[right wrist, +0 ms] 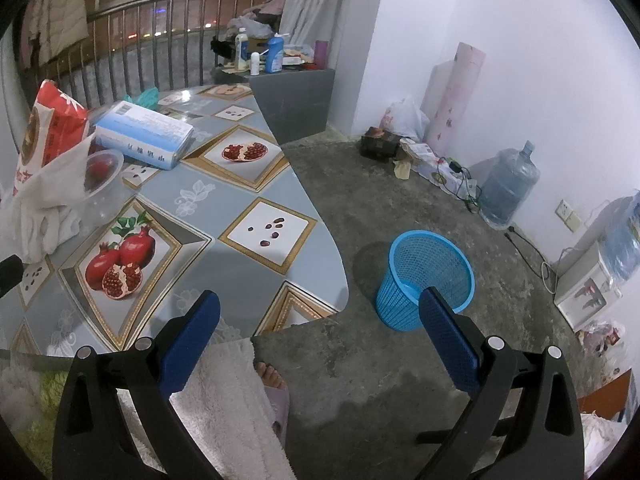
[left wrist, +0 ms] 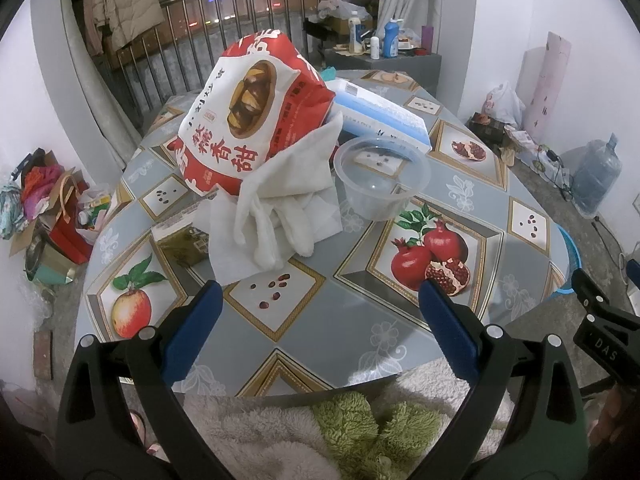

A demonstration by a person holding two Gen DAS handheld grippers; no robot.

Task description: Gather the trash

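Lived-in home: fruit-print table (left wrist: pixel 400 332), hung coat (left wrist: pixel 120 4), water jug (right wrist: pixel 508 188).

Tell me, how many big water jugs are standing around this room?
2. One blue water jug stands on the floor against the far wall. A second jug sits atop a white appliance at the right edge, partly cut off. Others may be hidden.

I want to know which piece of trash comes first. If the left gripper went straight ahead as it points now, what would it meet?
Probably the white cloth and the tissue paper under it, in front of the red snack bag. The left gripper is open and empty; depth is hard to judge.
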